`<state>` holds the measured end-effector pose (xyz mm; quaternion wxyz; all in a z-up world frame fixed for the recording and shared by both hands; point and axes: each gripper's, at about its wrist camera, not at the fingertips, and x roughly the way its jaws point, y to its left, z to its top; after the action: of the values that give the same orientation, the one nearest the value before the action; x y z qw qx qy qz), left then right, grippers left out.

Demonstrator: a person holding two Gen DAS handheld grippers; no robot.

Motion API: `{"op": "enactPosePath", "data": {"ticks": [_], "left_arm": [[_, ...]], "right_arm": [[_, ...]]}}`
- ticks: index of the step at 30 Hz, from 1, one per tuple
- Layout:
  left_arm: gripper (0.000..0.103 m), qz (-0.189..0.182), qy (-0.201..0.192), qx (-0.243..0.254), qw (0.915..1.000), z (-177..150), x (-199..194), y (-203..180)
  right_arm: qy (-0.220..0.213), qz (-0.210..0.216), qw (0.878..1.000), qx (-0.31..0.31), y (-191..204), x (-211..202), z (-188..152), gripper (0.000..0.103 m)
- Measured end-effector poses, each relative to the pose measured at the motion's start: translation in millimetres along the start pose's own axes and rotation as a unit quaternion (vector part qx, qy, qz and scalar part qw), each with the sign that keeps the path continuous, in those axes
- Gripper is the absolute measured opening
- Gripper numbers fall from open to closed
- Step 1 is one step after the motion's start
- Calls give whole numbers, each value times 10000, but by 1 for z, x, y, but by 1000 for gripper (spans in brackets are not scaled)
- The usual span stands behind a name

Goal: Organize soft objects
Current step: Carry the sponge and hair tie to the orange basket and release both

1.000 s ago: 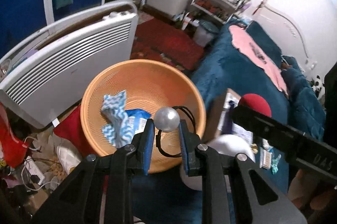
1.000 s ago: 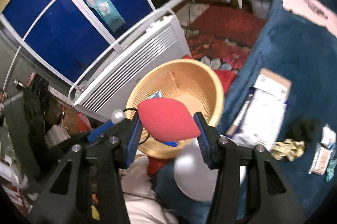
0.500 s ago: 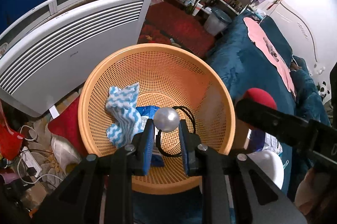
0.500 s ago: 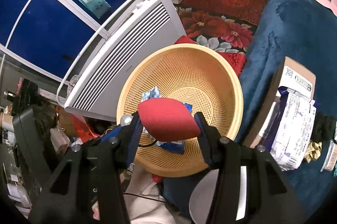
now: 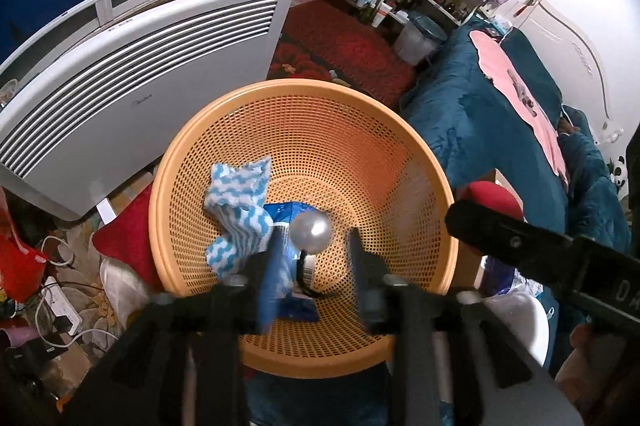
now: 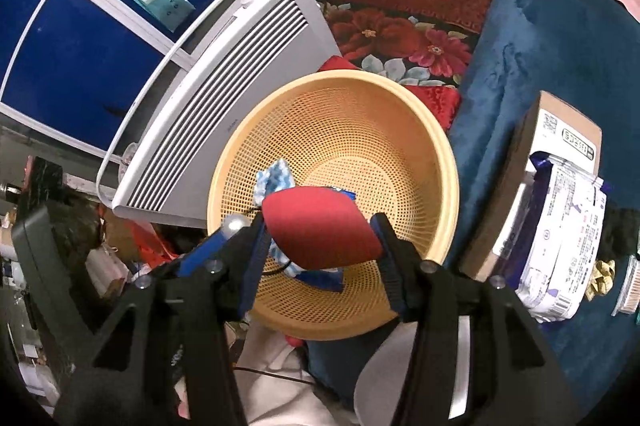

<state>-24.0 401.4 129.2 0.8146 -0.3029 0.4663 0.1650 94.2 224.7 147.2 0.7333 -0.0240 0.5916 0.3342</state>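
An orange mesh basket point(image 5: 400, 123) point(image 6: 340, 75) lies right under both grippers. In it are a blue-and-white zigzag cloth point(image 5: 236, 201) and a blue packet point(image 5: 290, 216). My left gripper point(image 5: 315, 246) is blurred and its jaws are opening. A silver ball on a black cord point(image 5: 311, 230) hangs loose between them, touching neither pad. My right gripper point(image 6: 320, 226) holds a red soft ball point(image 6: 320, 232) squeezed into a lens shape. Its jaws are opening, but both pads still touch the ball. The red ball point(image 5: 494, 193) also shows at the right of the left wrist view.
A white panel heater point(image 5: 140, 73) stands close behind the basket. A bed with a teal blanket point(image 6: 540, 25) runs along the right, bearing a cardboard box point(image 6: 568, 121) and a white packet point(image 6: 568, 226). Cables and clutter point(image 5: 52, 290) cover the floor at left.
Both grippers sank toward the basket, which now fills more of each view. The left jaws let go of the silver ball's cord. The right jaws widened slightly around the red ball.
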Motion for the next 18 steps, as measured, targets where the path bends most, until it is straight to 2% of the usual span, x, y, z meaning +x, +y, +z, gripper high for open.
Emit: {"op": "enactPosePath", "data": {"ticks": [1,2,3,4,10,18], "left_arm": [[76,-17,-20,-34,10000,0,-1,0],[96,-43,-74,-75,9999,0,-2,1],[101,-31,-144,-92,9998,-1,-5,1],[101,13,-193,-87,9998,-1,-7,1],[102,157,-276,-92,9995,-2,-17,1],[102,349,-349,-140,9987,-11,-32,3]], "right_arm": [[-21,11,10000,3,-1,-1,0,64],[-55,17,10000,11,-1,-3,0,76],[-84,22,10000,24,-2,-4,0,87],[-122,29,9999,34,-2,-6,0,90],[-271,17,9996,-83,-1,-18,-2,91],[-404,-237,9984,-327,0,-30,-13,97]]}}
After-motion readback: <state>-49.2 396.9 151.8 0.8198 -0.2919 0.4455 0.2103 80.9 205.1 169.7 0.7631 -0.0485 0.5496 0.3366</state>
